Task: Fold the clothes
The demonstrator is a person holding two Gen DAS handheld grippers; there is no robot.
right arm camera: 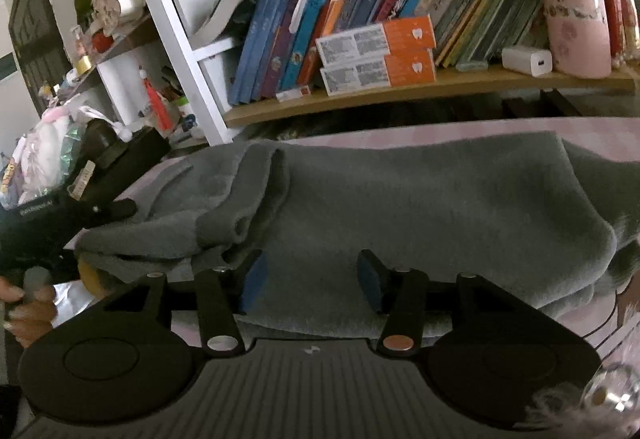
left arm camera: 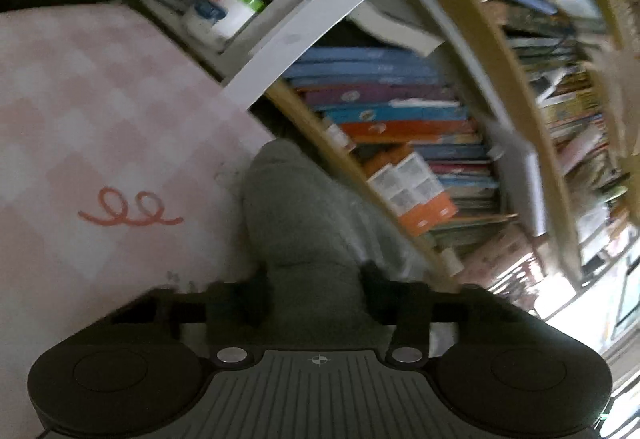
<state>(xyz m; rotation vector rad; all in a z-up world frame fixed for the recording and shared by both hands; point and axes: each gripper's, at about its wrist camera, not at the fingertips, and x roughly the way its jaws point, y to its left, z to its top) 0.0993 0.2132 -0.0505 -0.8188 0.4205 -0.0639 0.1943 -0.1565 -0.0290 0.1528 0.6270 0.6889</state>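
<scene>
We are working on a grey fleece garment (right arm camera: 420, 207) that is lying bunched across a pink checked cloth (left arm camera: 100, 111). In the right wrist view the garment is filling the middle of the picture, with a folded-over flap (right arm camera: 240, 199) rising at about ten o'clock from the centre. Behind it, at twelve o'clock, a wooden shelf (right arm camera: 400, 91) is holding a row of books (right arm camera: 320, 19), two orange and white boxes (right arm camera: 376, 55), a white charger (right arm camera: 527, 61) and a pink roll (right arm camera: 572, 7) at about two o'clock.

Our right gripper (right arm camera: 312, 279) is sitting low over the near edge of the garment. Its blue pads (right arm camera: 256, 283) are standing apart with the fleece lying under and between them, and they are not pinching it, so this claw is open.

Our left gripper (right arm camera: 100, 179) is showing in the right wrist view at nine o'clock, reaching into the garment's left end, with a hand (right arm camera: 28, 303) on its handle at about eight o'clock. In its own, tilted and blurred view, the left gripper (left arm camera: 316, 279) is closing its fingers (left arm camera: 376, 279) around a thick fold of the grey fleece garment (left arm camera: 304, 223), which is running up from between them toward twelve o'clock. The fleece is filling the gap fully, so this claw is gripping the garment. A red squiggle (left arm camera: 130, 211) is showing on the pink cloth at nine o'clock, and the books (left arm camera: 400, 111) are leaning at two o'clock.
</scene>
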